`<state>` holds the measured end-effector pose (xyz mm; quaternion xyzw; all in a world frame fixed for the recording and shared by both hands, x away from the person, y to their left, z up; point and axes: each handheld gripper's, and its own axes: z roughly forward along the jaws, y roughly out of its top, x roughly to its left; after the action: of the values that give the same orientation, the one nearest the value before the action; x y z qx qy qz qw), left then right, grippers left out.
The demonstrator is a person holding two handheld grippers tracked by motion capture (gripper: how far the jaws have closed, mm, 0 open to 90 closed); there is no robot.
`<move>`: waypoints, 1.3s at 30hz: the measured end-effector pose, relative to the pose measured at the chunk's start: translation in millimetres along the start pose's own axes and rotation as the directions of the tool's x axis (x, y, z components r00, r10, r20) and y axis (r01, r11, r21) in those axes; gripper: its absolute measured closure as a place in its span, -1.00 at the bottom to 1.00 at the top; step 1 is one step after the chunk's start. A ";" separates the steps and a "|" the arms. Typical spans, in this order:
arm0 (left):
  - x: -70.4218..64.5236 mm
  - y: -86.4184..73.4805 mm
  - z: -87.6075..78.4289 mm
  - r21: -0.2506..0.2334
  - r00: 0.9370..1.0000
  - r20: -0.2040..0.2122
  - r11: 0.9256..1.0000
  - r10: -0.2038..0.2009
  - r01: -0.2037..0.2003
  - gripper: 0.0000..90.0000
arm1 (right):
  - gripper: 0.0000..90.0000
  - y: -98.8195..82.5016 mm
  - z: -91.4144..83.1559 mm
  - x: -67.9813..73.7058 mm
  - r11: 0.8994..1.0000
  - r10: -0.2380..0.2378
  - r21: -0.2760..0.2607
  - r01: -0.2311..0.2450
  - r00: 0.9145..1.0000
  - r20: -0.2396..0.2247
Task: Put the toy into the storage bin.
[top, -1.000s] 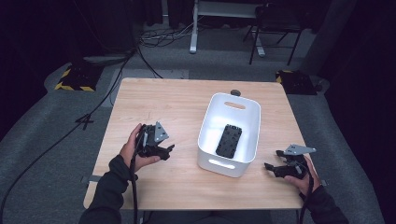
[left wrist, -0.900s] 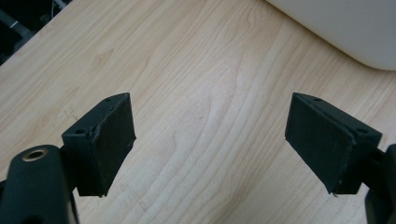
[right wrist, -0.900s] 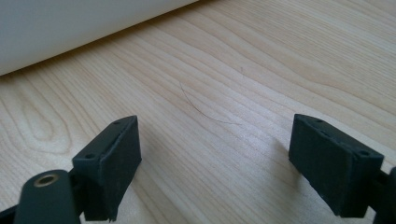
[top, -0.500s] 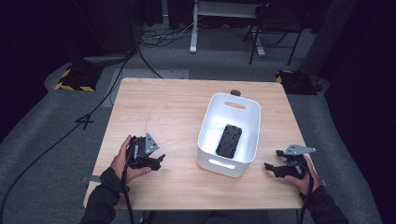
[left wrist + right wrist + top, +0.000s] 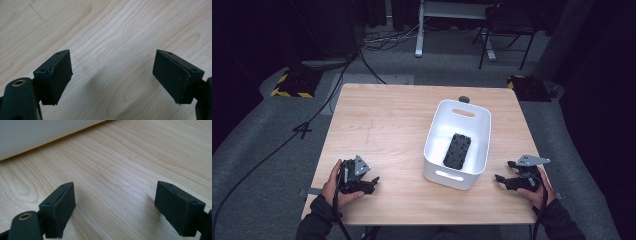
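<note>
The white bin (image 5: 458,145) sits a bit right of the table's middle, long side running toward 12 o'clock, with a black perforated block (image 5: 457,150) lying flat on its floor. Nothing is holding either one.

The left gripper (image 5: 371,183) rests low at about 8 o'clock from the bin, well apart from it, down near the table's (image 5: 382,120) front edge. Its jaws are spread wide, just bare wood between them in the left gripper view.

The right gripper (image 5: 500,179) sits at roughly 4 o'clock, near the bin's front corner but not touching. Jaws wide there too, nothing between them, and the bin's white wall (image 5: 37,135) runs across the top of the right gripper view.
</note>
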<state>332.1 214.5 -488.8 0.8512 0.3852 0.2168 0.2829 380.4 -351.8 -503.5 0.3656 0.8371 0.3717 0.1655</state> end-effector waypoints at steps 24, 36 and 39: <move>6.5 -27.8 -4.2 -0.019 0.982 0.075 0.984 -0.175 0.177 -0.67 | -0.62 -0.4 -0.3 -0.2 1.000 -0.006 -0.001 0.006 1.000 -0.004; 6.2 -26.5 -3.0 -0.021 0.981 0.065 0.982 -0.185 0.187 -0.69 | -0.62 -0.4 -0.2 -0.1 1.000 -0.005 -0.002 0.005 1.000 -0.004; 6.2 -26.5 -3.0 -0.021 0.981 0.065 0.982 -0.185 0.187 -0.69 | -0.62 -0.4 -0.2 -0.1 1.000 -0.006 -0.002 0.006 1.000 -0.004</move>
<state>320.0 234.7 -502.8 0.8140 0.4509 0.1676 0.3254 380.2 -352.2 -503.6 0.3622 0.8382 0.3726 0.1652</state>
